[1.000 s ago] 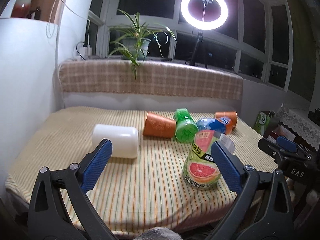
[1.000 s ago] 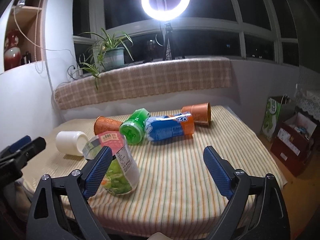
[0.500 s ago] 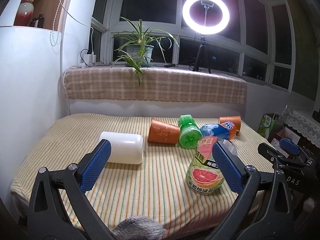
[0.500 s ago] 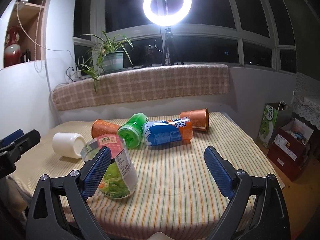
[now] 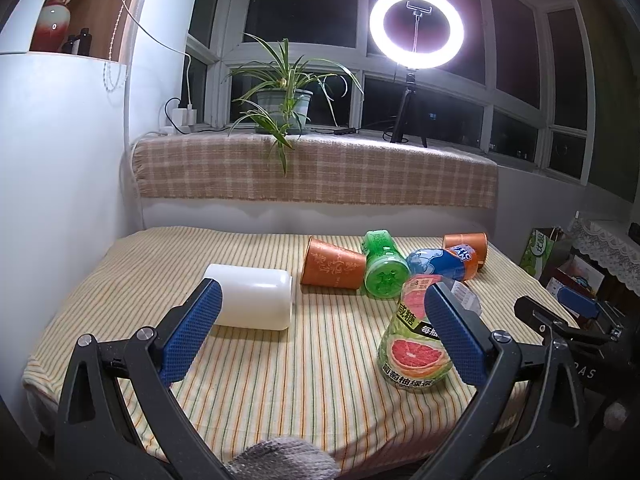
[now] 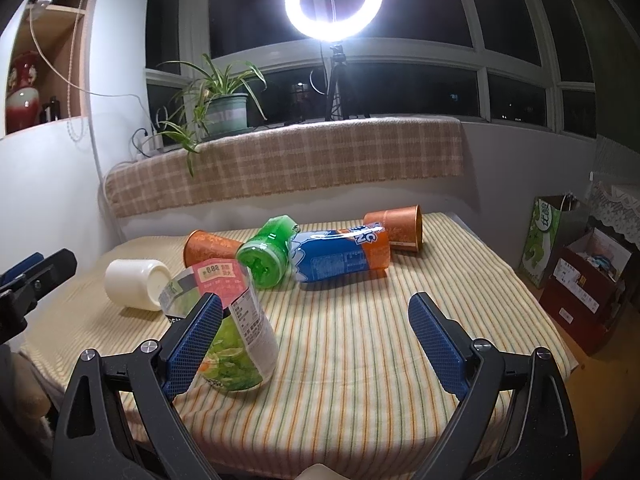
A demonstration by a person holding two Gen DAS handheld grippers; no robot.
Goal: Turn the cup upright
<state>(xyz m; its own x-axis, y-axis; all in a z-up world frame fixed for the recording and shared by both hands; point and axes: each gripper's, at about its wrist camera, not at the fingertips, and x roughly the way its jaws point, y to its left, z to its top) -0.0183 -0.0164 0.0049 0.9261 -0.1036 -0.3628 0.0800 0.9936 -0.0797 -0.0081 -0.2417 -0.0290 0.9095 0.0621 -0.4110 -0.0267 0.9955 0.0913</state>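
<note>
A white cup [image 5: 254, 300] lies on its side on the striped table [image 5: 280, 368], also in the right wrist view [image 6: 138, 285]. Two orange cups lie on their sides: one mid-table [image 5: 334, 270] [image 6: 210, 245], one at the far right [image 5: 466, 242] [image 6: 396, 226]. My left gripper [image 5: 320, 338] is open and empty, above the table's near edge, short of the white cup. My right gripper [image 6: 316, 346] is open and empty, above the near edge.
A grapefruit-label bottle [image 5: 418, 346] [image 6: 228, 332] leans near the front edge. A green bottle [image 5: 382, 270] [image 6: 266, 256] and a blue-orange bottle [image 5: 442, 262] [image 6: 340, 256] lie among the cups. Bags and boxes [image 6: 576, 260] stand on the floor at right.
Both grippers have drawn back and risen slightly; the objects sit a little lower and farther in view. Nothing on the table has moved.
</note>
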